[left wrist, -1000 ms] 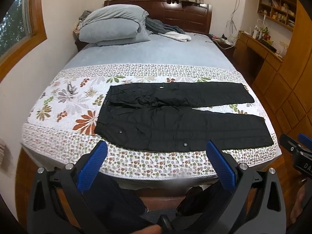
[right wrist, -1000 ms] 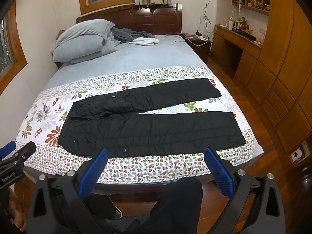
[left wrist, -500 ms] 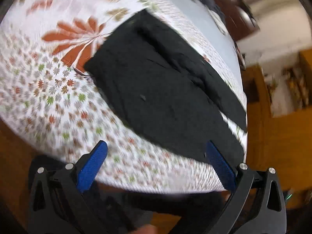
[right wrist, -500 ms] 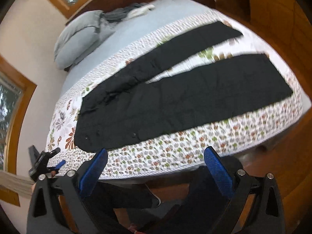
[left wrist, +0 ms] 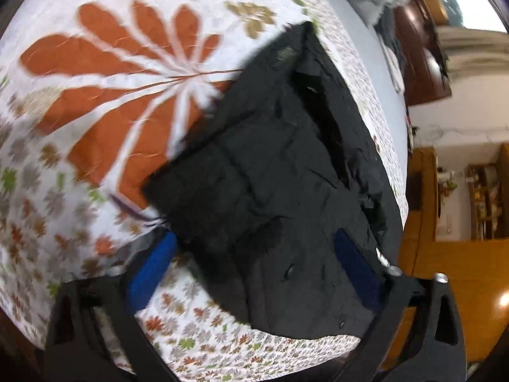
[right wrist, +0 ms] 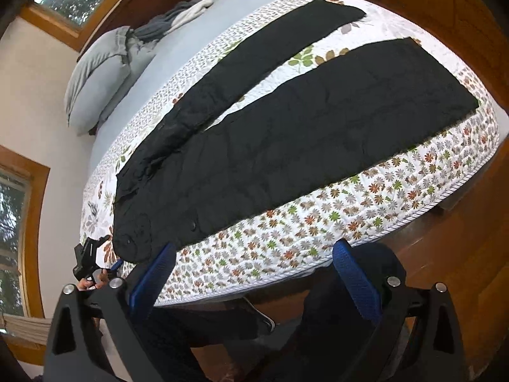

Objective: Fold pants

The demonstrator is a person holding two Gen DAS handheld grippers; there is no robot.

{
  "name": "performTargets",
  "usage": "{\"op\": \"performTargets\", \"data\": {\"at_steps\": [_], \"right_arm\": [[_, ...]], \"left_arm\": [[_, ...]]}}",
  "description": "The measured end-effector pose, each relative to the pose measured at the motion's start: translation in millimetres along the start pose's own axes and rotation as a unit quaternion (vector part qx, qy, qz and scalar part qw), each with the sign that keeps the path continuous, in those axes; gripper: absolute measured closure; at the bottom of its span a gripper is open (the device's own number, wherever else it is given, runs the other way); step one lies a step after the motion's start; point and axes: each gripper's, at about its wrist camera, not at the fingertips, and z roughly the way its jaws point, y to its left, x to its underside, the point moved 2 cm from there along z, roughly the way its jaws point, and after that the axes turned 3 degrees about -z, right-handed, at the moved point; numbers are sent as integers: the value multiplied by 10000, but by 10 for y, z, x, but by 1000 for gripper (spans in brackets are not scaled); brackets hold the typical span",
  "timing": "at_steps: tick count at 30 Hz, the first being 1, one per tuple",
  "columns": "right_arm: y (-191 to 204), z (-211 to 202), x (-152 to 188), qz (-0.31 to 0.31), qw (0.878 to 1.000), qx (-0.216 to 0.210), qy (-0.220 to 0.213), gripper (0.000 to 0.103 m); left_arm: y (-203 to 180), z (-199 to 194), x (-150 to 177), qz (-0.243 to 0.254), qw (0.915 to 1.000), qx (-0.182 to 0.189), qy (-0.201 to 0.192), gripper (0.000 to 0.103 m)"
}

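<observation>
Left gripper [left wrist: 251,261] jaws closing around black pants [left wrist: 286,175] waistband corner on floral quilt [left wrist: 95,95], right gripper [right wrist: 254,273] jaws apart, empty.

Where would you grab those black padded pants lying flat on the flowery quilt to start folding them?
Probably at the near waistband corner of the black padded pants, coming in from the bed's foot edge. That corner lies flat and free, and the left gripper is already closing around it.

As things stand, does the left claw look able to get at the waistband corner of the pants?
Probably yes. The left claw is closing right over the near waistband corner of the black pants, which lies flat on the floral quilt; nothing blocks it.
</observation>
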Motion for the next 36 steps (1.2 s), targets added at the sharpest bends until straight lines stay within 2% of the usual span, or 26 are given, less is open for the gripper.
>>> {"op": "performTargets", "data": {"at_steps": [1,2,5,6,8,10,13,14,16,19,22,24,25,26,27,28,29,30,32,36], "right_arm": [[-85,-3,-55,77,9999,-62,-75,4],[-164,2,-105,141,9998,-101,-119,4],[-571,12,-307,554,9976,-322,-265,4],[-780,7,-391,772,9955,-420,-364,5],[-1282,26,-562,1394,9872,-584,-515,20],[-1723,57,-708,1922,9765,-733,-649,21],[-2332,99,-873,2649,9569,-783,-899,13],[-2496,105,-907,2833,9511,-740,-989,12],[-2791,128,-957,3124,9406,-710,-1123,12],[-3075,171,-1009,3351,9312,-722,-1240,12],[-3235,216,-1084,3395,9276,-826,-1322,12],[-3236,249,-1114,3366,9280,-881,-1331,14],[-3268,270,-1133,3324,9292,-908,-1336,19],[-3282,302,-1158,3298,9300,-937,-1327,28],[-3301,335,-1203,3304,9300,-939,-1307,33],[-3329,362,-1206,3345,9294,-890,-1283,44],[-3342,378,-1213,3340,9301,-845,-1277,59],[-3350,379,-1221,3317,9319,-766,-1255,67],[-3323,345,-1190,3240,9334,-889,-1259,88],[-3039,313,-1154,2838,9484,-963,-1041,90]], "left_arm": [[-23,20,14,19,9997,-239,22,41],[-23,37,32,4,9992,-398,19,56],[11,84,60,-19,9990,-446,-73,66],[22,82,58,5,9990,-442,-101,67],[23,98,65,-22,9989,-438,-152,68],[43,102,64,-38,9988,-471,-144,67],[11,179,39,-72,9988,-467,-108,59],[5,185,35,-70,9989,-455,-108,56],[-25,201,40,-40,9985,-534,-127,56],[-58,218,56,-61,9977,-640,-199,54],[-76,216,69,-77,9968,-751,-269,54],[-92,209,83,-100,9956,-866,-338,60],[-97,201,90,-106,9948,-940,-380,62],[-106,190,102,-101,9938,-1014,-441,67],[-97,172,108,-110,9933,-1049,-481,73],[-79,145,121,-206,9928,-1042,-545,76],[-66,111,130,-288,9925,-1027,-604,81],[-71,78,139,-319,9917,-1047,-670,84],[-92,-29,155,-302,9892,-1158,-848,88],[100,-352,111,-607,9847,-1173,-1139,89]]}}
